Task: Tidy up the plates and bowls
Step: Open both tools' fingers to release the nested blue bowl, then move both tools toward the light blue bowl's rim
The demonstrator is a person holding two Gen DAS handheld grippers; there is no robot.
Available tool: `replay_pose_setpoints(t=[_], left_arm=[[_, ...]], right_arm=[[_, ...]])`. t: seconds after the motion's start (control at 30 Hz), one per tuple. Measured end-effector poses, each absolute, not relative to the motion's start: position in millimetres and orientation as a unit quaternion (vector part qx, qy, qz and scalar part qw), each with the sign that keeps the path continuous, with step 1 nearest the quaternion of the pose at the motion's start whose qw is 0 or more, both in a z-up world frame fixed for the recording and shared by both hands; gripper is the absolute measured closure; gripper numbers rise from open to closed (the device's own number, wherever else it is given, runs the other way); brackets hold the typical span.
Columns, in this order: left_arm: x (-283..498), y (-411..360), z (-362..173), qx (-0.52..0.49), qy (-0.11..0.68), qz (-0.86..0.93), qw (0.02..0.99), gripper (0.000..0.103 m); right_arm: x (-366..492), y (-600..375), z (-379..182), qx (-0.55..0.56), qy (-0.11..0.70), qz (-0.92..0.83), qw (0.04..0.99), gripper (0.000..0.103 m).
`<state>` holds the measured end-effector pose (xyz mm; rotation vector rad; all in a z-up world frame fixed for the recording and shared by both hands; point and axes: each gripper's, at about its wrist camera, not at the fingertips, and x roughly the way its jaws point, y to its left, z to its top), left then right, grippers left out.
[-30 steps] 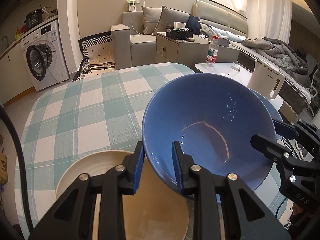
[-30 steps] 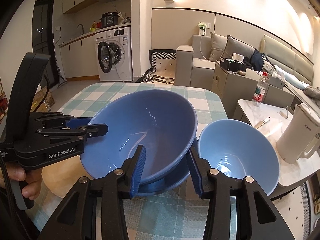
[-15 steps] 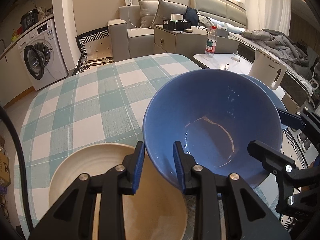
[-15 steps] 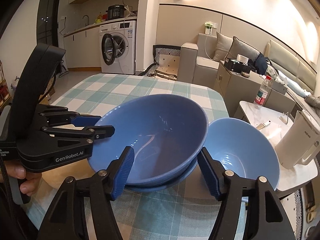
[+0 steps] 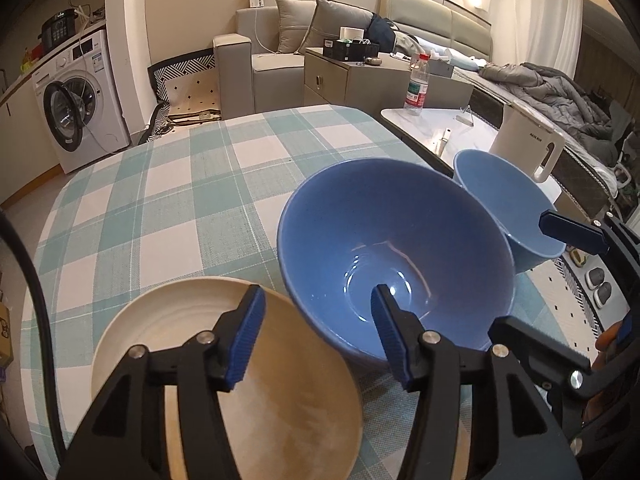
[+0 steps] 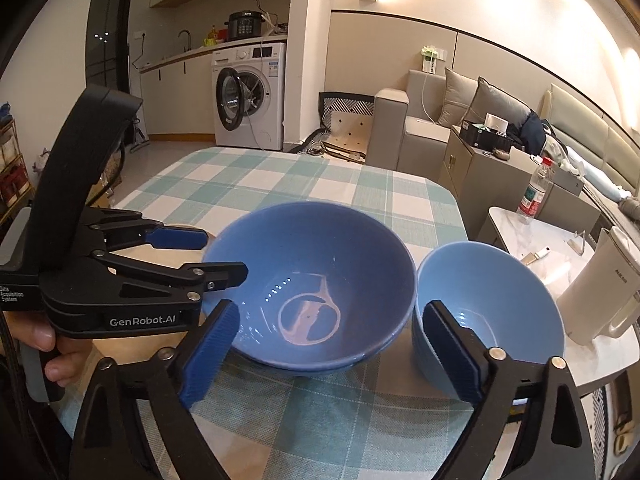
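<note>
A large dark blue bowl (image 5: 396, 264) (image 6: 320, 276) rests nested in another blue bowl, whose rim shows beneath it, on the checked tablecloth. A smaller light blue bowl (image 5: 508, 208) (image 6: 488, 312) stands to its right, close beside it. A cream plate (image 5: 248, 380) lies to its left. My left gripper (image 5: 316, 332) is open and empty, its fingers straddling the near rim of the big bowl without touching. My right gripper (image 6: 336, 348) is open and empty, wide across the front of both blue bowls. The left gripper (image 6: 192, 256) shows in the right wrist view.
A white kettle (image 5: 528, 148) (image 6: 604, 292) and a water bottle (image 5: 416, 88) stand on a marble side table (image 5: 440, 128) to the right of the checked table (image 5: 168, 184). A sofa, a cabinet and a washing machine (image 6: 248, 96) are beyond.
My left gripper has let go of the big blue bowl's rim and opened. The bowl has come down level into the bowl beneath. My right gripper has opened wider and drawn back.
</note>
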<state>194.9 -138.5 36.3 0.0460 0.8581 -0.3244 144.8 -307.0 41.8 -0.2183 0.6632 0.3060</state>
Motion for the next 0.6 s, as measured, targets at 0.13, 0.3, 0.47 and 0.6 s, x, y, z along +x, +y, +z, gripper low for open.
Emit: replay_pose_setpoints(t=[0.13,0.3,0.47,0.6], left_arm=[[190,-139,43,0.018,0.408,-0.157,0.899,0.032],[188,-143,46,0.008,0.405,-0.164,0.899,0.022],[187,-146,50,0.006,0.398,-0.17,0.902,0.01],[188,-145,53,-0.003,0.395,-0.177,0.902,0.007]], right_arm=[[142,-309,49,-0.103,0.315,0.142,0.933,0.001],[141,-321,59,-0.087,0.307,0.132,0.939,0.001],[142,-339,70,-0.06,0.305,0.122,0.942,0.001],[148,-360,81,-0.026,0.304,0.095,0.948,0.001]])
